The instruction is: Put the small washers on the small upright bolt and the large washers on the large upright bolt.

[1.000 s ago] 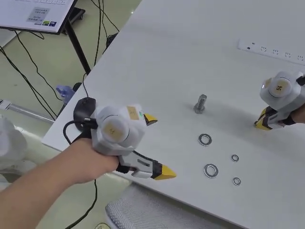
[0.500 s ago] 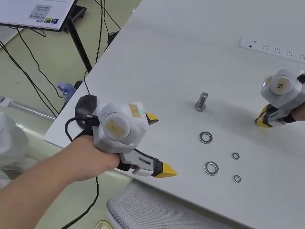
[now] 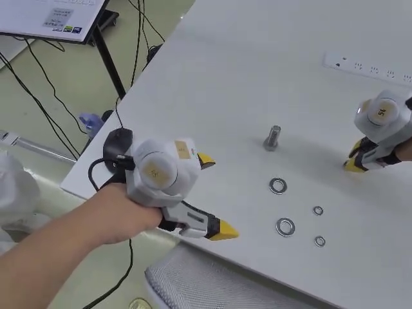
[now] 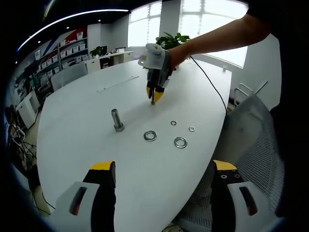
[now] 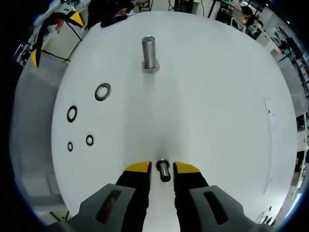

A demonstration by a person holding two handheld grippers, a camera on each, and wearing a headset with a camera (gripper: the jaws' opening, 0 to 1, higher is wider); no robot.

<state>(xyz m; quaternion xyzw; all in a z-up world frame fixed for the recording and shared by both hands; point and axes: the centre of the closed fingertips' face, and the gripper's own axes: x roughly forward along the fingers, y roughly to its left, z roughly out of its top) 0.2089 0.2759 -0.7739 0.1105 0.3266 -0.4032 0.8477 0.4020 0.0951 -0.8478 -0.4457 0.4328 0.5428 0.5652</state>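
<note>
Your left gripper (image 3: 214, 195), white body w/ yellow-tipped jaws, hovers at the near-left edge of the white tabletop (image 3: 244, 64). Its jaws are spread wide w/ nothing btwn them, and the left gripper view looks across that gap to the work.

Your right gripper (image 3: 354, 165) points down at the table's far right side. In the right gripper view its jaws stand nearly together, flanking the small dark steel bolt (image 5: 163, 170), which is upright on the table. A thin gap shows on each side, so no grip is seen.

The large grey threaded steel bolt (image 3: 272, 138) stands upright mid-table, well apart from both grippers. Four washers lie flat on the table:
- a large flat steel ring washer (image 3: 278, 186) near that bolt
- a second large washer (image 3: 285, 226) nearer you
- a small steel ring washer (image 3: 318, 210) just right of them
- a second small washer (image 3: 320, 241) beside it

A white power strip (image 3: 367, 66) lies along the far edge.
</note>
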